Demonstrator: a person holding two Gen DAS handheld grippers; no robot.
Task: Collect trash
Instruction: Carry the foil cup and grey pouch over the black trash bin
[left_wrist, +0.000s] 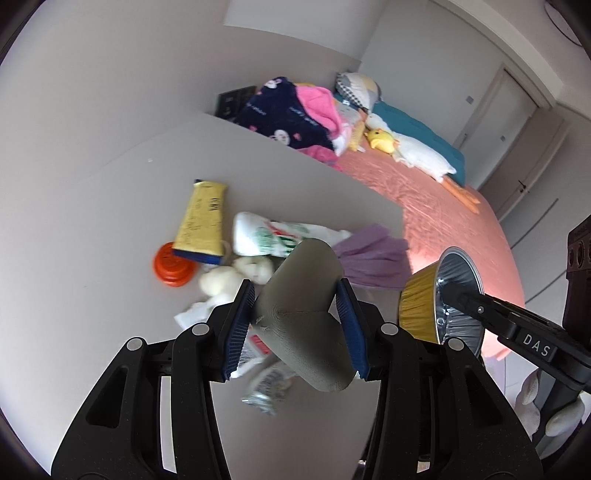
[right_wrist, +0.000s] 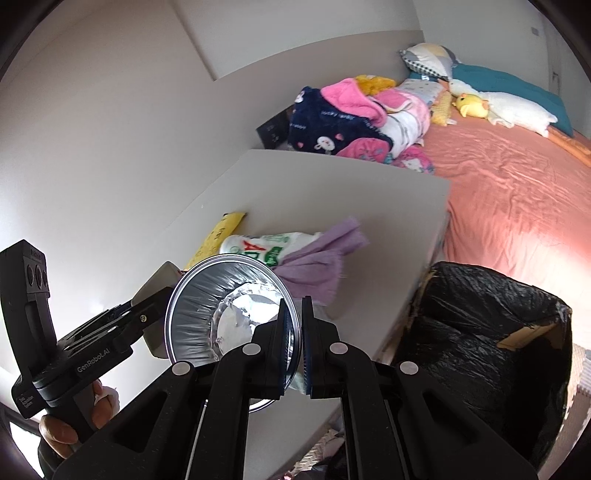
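Observation:
My left gripper (left_wrist: 297, 302) is shut on a grey cardboard tube (left_wrist: 306, 306) and holds it above the grey table (left_wrist: 110, 192). My right gripper (right_wrist: 295, 332) is shut on the rim of a foil cup (right_wrist: 229, 295) with a gold outside, which also shows in the left wrist view (left_wrist: 439, 295). On the table lie a yellow tube (left_wrist: 201, 221), an orange lid (left_wrist: 171, 266), a white printed bag (left_wrist: 273, 236), a purple paper (left_wrist: 373, 254), white wads (left_wrist: 236, 277) and wrappers (left_wrist: 266, 384). A bin lined with a black bag (right_wrist: 487, 339) stands right of the table.
A bed with a salmon sheet (right_wrist: 517, 192) lies beyond the table. Blankets (right_wrist: 351, 118), pillows and a yellow plush duck (right_wrist: 471, 105) lie on it. White walls stand to the left. The table's right edge (right_wrist: 432, 258) borders the bin.

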